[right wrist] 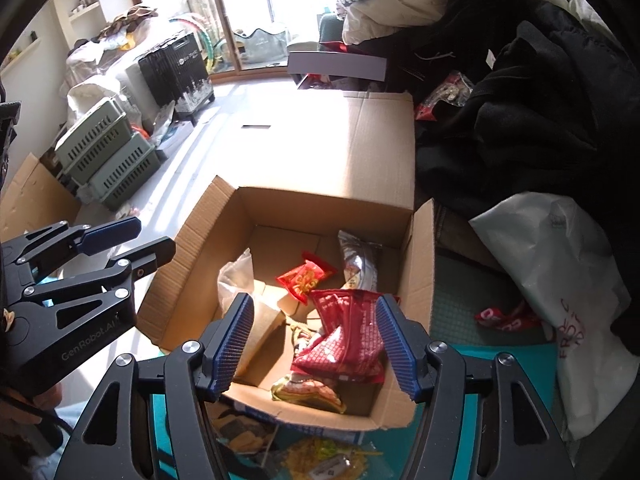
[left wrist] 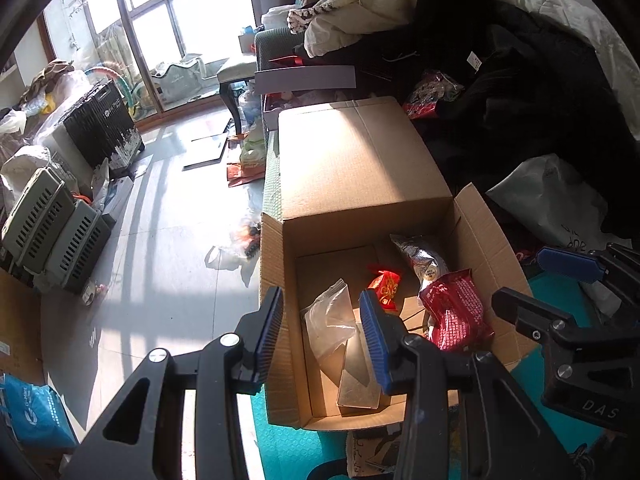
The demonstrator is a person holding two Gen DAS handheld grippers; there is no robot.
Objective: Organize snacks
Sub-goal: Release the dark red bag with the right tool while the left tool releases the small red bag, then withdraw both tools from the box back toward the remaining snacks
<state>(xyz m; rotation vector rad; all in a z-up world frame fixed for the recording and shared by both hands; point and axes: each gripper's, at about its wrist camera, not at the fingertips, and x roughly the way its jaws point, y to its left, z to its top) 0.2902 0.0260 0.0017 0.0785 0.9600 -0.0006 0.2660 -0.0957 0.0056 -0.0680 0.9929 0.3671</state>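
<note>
1. Open cardboard box (right wrist: 320, 200) on a teal mat (right wrist: 460, 312), flaps spread, far flap lit by sun.
2. Inside: large red snack packet (right wrist: 344, 332) at the near right, tilted against other packets; small red-and-gold packet (right wrist: 306, 276) near the middle; silver packet (right wrist: 360, 260) at the far right wall; clear plastic bag (right wrist: 236, 276) at the left.
3. Left gripper (left wrist: 324, 332) over the box's near left corner, jaws partly apart, nothing between the pads; box wall and clear bag visible through the gap.
4. Right gripper (right wrist: 316, 344) over the box's near edge, jaws about half open, pads clear of the large red packet seen between them, nothing gripped.
5. Right of the box: white plastic bag (right wrist: 560, 280) and a pile of dark clothes (right wrist: 540, 120).
6. Left, across the pale floor: green slotted crates (right wrist: 108, 160), stacked.
</note>
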